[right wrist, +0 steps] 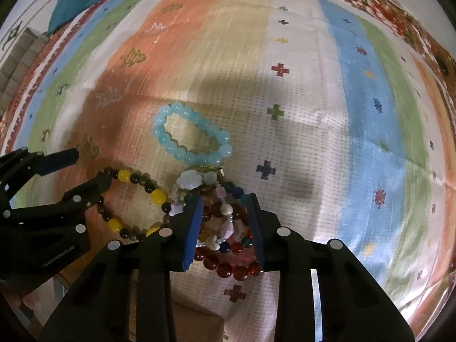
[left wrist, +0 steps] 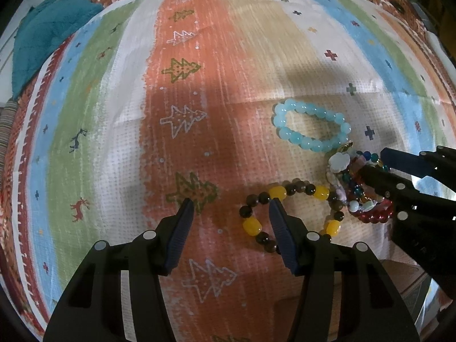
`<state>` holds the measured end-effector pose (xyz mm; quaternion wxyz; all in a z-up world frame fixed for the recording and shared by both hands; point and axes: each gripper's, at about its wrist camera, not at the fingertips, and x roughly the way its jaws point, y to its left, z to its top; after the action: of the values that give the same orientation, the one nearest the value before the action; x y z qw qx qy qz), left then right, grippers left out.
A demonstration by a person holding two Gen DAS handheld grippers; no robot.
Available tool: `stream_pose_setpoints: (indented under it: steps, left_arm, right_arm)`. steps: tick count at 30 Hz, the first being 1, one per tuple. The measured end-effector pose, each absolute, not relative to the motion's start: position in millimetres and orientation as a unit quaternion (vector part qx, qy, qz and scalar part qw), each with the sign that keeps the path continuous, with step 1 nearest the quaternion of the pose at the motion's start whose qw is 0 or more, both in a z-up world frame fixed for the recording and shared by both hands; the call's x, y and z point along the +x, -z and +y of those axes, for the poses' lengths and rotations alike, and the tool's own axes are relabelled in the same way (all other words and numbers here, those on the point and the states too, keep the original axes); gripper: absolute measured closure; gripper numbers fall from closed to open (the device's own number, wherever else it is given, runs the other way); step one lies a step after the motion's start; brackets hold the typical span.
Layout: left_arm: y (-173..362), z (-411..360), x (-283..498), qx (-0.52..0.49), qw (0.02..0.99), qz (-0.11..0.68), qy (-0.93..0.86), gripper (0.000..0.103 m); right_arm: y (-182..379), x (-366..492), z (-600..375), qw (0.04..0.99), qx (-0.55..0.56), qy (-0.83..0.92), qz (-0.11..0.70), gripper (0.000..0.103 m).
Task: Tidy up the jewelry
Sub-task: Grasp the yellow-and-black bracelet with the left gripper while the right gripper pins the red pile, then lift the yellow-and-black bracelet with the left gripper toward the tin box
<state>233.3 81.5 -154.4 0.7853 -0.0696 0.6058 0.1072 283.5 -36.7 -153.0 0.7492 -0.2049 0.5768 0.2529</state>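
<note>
Left tongs (left wrist: 231, 202): fingers spread wide apart, nothing between them; the right-hand finger tip sits over the edge of the brown-and-yellow bracelet's loop, though contact cannot be told.
Right tongs (right wrist: 226, 198): fingers apart, set on either side of the bracelet pile; whether the pads press the beads cannot be told.
Brown-and-yellow bracelet (left wrist: 278, 191): a loop of dark brown beads with yellow beads spaced along it, lying flat just ahead and to the right of the left tongs; its far end touches the pile.
Bracelet pile (right wrist: 225, 222): a tangle of mixed coloured beads with pale flower-shaped pieces, lying between the right tongs' fingers and just past their tips.
Red bracelet (right wrist: 228, 268): large dark red beads at the near edge of the pile, curving across the gap close to the base of the right tongs' fingers.
Light blue bracelet (left wrist: 310, 125): an oval ring of pale blue beads lying flat beyond both tongs; its near end meets the pile beside a small gold-coloured piece (right wrist: 212, 168).
Cloth (left wrist: 199, 71): a striped cover in orange, beige, white, blue and green, printed with trees, crosses and deer, spread under all the jewelry.
Teal fabric (left wrist: 48, 37): crumpled at the far left, well apart from both tongs.
</note>
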Motion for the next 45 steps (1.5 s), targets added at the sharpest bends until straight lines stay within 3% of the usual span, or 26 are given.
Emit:
stream_pose_setpoints:
  steps: [11, 12, 14, 15, 45]
  left_arm:
    - [166.9, 81.6, 235.4, -0.066, 0.778, 0.617, -0.102, 0.064]
    - [167.7, 81.3, 235.6, -0.065, 0.778, 0.617, -0.1, 0.07]
    - [168.7, 81.4, 236.3, -0.066, 0.778, 0.617, -0.098, 0.08]
    - [168.6, 80.9, 236.1, -0.067, 0.778, 0.617, -0.098, 0.091]
    - [85.9, 76.8, 213.3, -0.107, 0.833, 0.537, -0.076, 0.091]
  right_arm:
    - [161.0, 287.4, -34.9, 0.744, -0.208, -0.254, 0.581, 0.08]
    - [160.9, 288.1, -34.9, 0.745, -0.212, -0.25, 0.58, 0.087]
    - [162.3, 287.8, -32.9, 0.745, -0.211, -0.252, 0.58, 0.087]
    - [162.2, 288.3, -33.2, 0.745, -0.208, -0.253, 0.581, 0.091]
    - [84.0, 265.7, -56.7, 0.796, -0.164, -0.275, 0.515, 0.093]
